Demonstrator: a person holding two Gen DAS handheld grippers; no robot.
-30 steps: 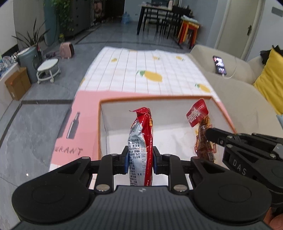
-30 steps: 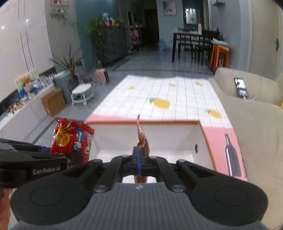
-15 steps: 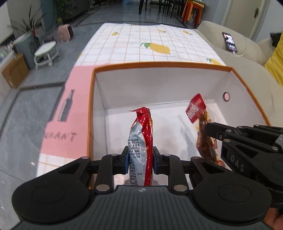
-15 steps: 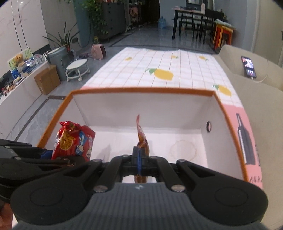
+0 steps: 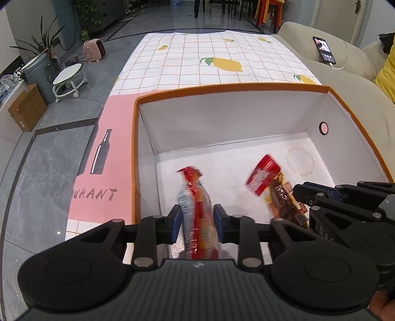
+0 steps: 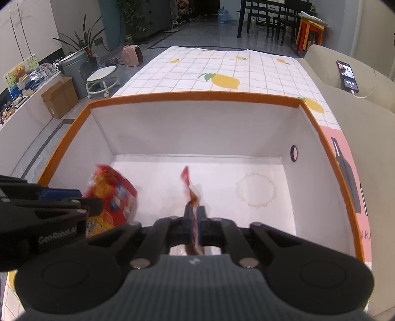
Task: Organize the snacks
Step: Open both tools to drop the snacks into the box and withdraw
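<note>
- Since a second ago, both grippers lowered into white orange-rimmed cardboard box; left gripper jaws opening, red foil snack bag blurred between blue pads, gap showing.
- Right gripper clamped narrow on brown sauce packet with red top, low over box floor.
- Box walls close on both sides; right half of floor bare; lemon-print tablecloth beyond.

place: home, living room | seating: beige sofa with yellow cushion, phone charging on it | far end: dining table and chairs | floor: grey tiles, plants, small heater, water jug | table: lemon-print cloth
</note>
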